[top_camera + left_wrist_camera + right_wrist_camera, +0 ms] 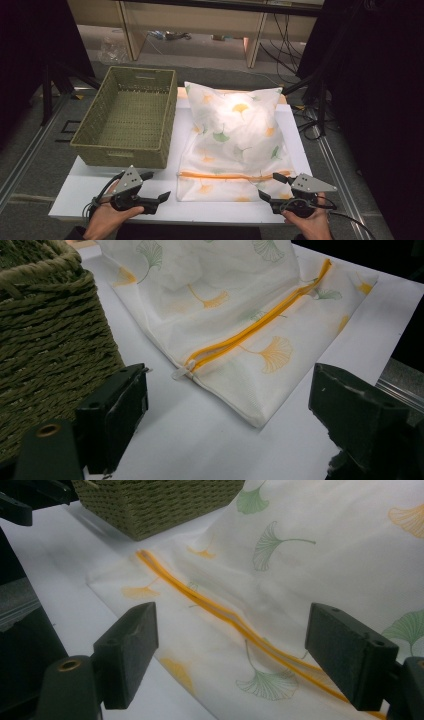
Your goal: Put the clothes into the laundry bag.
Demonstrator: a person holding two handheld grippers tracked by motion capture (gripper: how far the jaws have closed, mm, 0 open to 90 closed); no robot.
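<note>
A white mesh bag [232, 140] printed with green and orange ginkgo leaves lies on the white table, bulging at its far end. An orange zipper [230, 175] runs across its near end, shown too in the left gripper view [260, 322] and the right gripper view [220, 611]. Its white pull tab [181, 372] sits at the bag's left corner. My left gripper [159, 187] is open just left of that corner, nothing between its jaws. My right gripper [272, 187] is open at the bag's near right corner, with the jaws standing on either side of the zipper.
A green woven basket [162, 150] stands empty at the left, close beside the bag and just beyond my left gripper. The white table top [210, 212] ends right in front of my hands. Dark stands and cables surround the table.
</note>
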